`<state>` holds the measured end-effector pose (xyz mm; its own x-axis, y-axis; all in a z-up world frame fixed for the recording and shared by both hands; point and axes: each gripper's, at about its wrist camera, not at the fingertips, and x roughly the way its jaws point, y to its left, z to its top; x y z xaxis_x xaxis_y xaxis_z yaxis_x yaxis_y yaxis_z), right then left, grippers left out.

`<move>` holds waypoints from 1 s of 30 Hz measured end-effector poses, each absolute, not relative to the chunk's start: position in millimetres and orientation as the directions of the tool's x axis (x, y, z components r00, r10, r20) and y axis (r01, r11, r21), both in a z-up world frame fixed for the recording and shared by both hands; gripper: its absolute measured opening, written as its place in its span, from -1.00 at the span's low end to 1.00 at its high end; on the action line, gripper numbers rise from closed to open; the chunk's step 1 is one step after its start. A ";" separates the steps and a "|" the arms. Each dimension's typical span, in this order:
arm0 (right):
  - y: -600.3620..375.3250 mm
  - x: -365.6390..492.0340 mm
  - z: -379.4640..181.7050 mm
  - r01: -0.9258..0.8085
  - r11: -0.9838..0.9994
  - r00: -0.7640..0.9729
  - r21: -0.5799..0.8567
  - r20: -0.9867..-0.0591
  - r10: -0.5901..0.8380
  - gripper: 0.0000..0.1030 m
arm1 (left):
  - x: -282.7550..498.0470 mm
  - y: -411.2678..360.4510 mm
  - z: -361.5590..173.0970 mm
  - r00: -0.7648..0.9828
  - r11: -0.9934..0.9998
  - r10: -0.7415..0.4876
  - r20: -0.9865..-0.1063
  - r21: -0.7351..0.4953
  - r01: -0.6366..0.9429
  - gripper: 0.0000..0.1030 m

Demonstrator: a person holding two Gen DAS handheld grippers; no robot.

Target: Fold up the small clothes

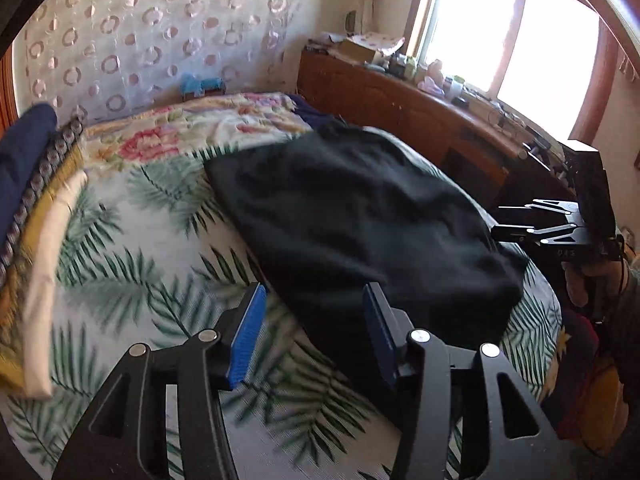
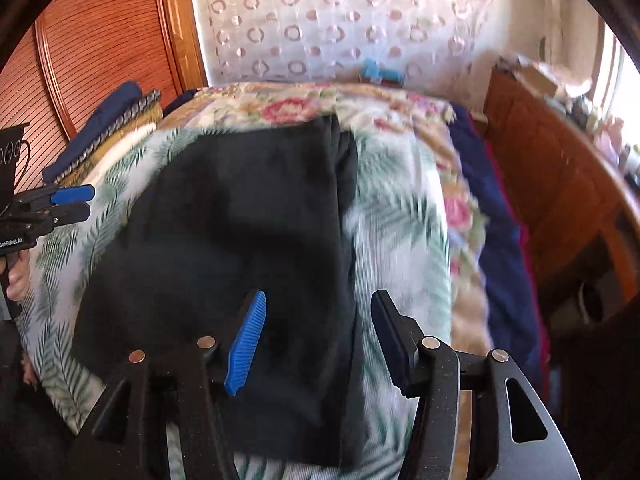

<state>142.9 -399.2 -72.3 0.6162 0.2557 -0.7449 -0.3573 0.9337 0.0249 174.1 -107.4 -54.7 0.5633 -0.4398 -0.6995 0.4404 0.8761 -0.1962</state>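
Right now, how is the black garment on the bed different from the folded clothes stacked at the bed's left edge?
The black garment is one dark piece lying spread in the middle of the palm-leaf sheet; the folded stack is several pieces in navy, patterned, yellow and cream, piled at the edge. The black garment lies in front of both open grippers, left gripper and right gripper; the stack lies off to the side. Both rest on the bed.

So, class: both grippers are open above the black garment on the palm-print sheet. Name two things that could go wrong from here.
1. The left gripper hovers right at the black garment's near edge, so closing may pinch the palm-print sheet too.
2. The right gripper straddles the garment's folded right edge; it might catch only the top layer, and the fold could slide apart when lifted.
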 end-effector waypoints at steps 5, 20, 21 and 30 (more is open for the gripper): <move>-405.8 138.2 -88.2 -0.304 0.952 0.599 0.037 -0.770 0.221 0.10 | 145.7 -119.5 -64.4 0.513 0.855 -0.473 -0.716 -0.234 0.462 0.00; -410.2 103.2 -100.0 -0.348 0.936 0.620 0.052 -0.736 0.272 -0.81 | 96.9 -149.2 -86.0 0.460 0.825 -0.498 -0.735 -0.238 0.513 -0.80; -411.8 99.8 -99.6 -0.356 0.932 0.613 0.066 -0.737 0.286 -0.82 | 99.9 -147.4 -84.8 0.462 0.826 -0.500 -0.733 -0.242 0.510 -0.88; -434.4 102.6 -41.3 -0.382 0.907 0.717 0.176 -0.563 0.411 -0.84 | 136.0 -117.1 -6.1 0.579 0.812 -0.575 -0.578 -0.321 0.487 -0.92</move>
